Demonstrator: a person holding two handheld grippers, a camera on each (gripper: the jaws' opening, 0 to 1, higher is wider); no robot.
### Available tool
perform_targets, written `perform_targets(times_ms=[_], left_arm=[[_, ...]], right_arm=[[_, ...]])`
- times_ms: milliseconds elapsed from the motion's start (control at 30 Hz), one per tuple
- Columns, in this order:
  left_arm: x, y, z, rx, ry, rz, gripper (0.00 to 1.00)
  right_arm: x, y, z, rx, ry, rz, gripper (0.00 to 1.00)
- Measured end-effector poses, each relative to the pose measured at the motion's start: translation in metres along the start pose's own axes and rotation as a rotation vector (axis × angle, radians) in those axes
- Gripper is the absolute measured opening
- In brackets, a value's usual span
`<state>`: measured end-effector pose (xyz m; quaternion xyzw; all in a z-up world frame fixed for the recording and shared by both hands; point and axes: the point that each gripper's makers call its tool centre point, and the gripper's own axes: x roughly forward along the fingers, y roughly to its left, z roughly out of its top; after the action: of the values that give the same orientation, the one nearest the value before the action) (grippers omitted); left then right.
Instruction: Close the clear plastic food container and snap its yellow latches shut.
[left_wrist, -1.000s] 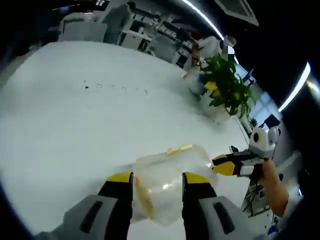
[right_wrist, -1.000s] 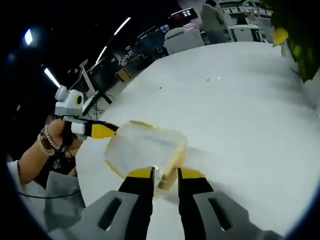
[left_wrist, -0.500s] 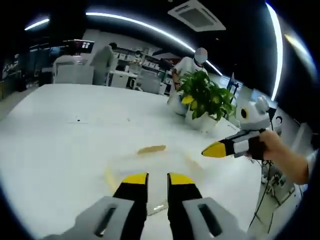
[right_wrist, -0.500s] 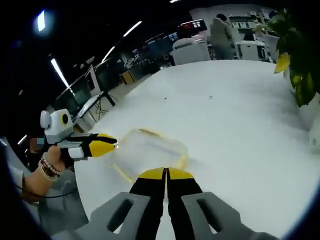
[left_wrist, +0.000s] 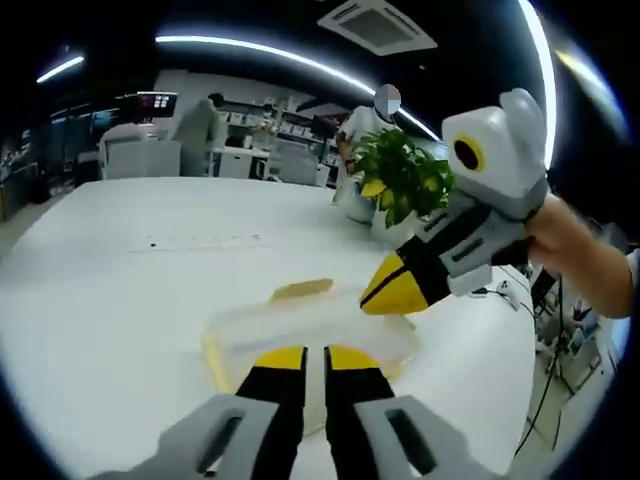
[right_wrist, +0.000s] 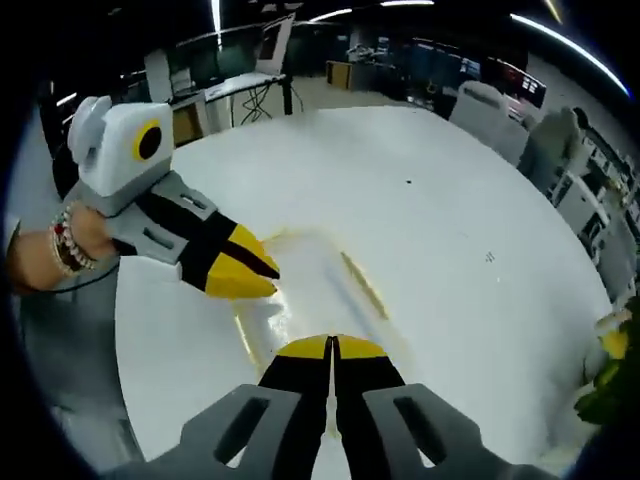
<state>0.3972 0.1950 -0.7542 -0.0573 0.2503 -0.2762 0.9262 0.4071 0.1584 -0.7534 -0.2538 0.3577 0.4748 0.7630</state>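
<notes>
A: Where is the container?

B: The clear container (left_wrist: 310, 335) lies flat on the white worktop (left_wrist: 120, 290), with its lid on it. In the left gripper view it is just beyond the tips of the left claw (left_wrist: 306, 358). One yellow latch (left_wrist: 302, 289) shows at its far edge, and a yellow strip runs along its left side. In the right gripper view the container (right_wrist: 315, 295) is blurred; I see a yellow latch (right_wrist: 363, 286) on its right side, but I cannot tell if the latches are snapped.

A: And the claws?

B: The left claw has its two yellow tips almost together, with only a thin gap, and nothing between them. The right claw (right_wrist: 331, 347) is pressed together and holds nothing. Both hover close above the container; if they touch it, I cannot tell.

A: Do they see each other?

B: Yes. In the left gripper view the right claw (left_wrist: 398, 288) comes from the right, its tips over the container's right part, and a hand (left_wrist: 575, 250) holds it. In the right gripper view the left claw (right_wrist: 243, 272) comes from the left, over the container's left edge.

A: Anything else?

B: A green plant (left_wrist: 400, 180) stands on the far side of the worktop.
</notes>
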Motion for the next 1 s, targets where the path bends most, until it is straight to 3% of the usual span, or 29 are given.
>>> perform_targets(times_ms=[67,233,333,433,533,1000], left_arm=[[0.001,0.000,0.000,0.010,-0.003,0.001,0.00],[0.001,0.002,0.004,-0.005,-0.013,0.004,0.00],[0.001,0.002,0.005,-0.014,-0.015,0.006,0.00],[0.002,0.001,0.005,-0.076,-0.025,0.004,0.00],[0.004,-0.002,0.002,-0.052,-0.016,0.005,0.00],[0.003,-0.009,-0.003,-0.091,0.022,-0.030,0.00]], right_arm=[[0.008,0.003,0.005,-0.007,0.008,0.029,0.00],[0.017,0.002,0.010,-0.059,0.043,0.023,0.00],[0.022,0.000,0.012,-0.053,0.045,0.038,0.00],[0.024,0.001,0.010,-0.011,0.054,0.076,0.00],[0.024,-0.003,0.010,-0.001,0.050,0.068,0.00],[0.021,-0.019,0.002,0.019,0.048,0.006,0.00]])
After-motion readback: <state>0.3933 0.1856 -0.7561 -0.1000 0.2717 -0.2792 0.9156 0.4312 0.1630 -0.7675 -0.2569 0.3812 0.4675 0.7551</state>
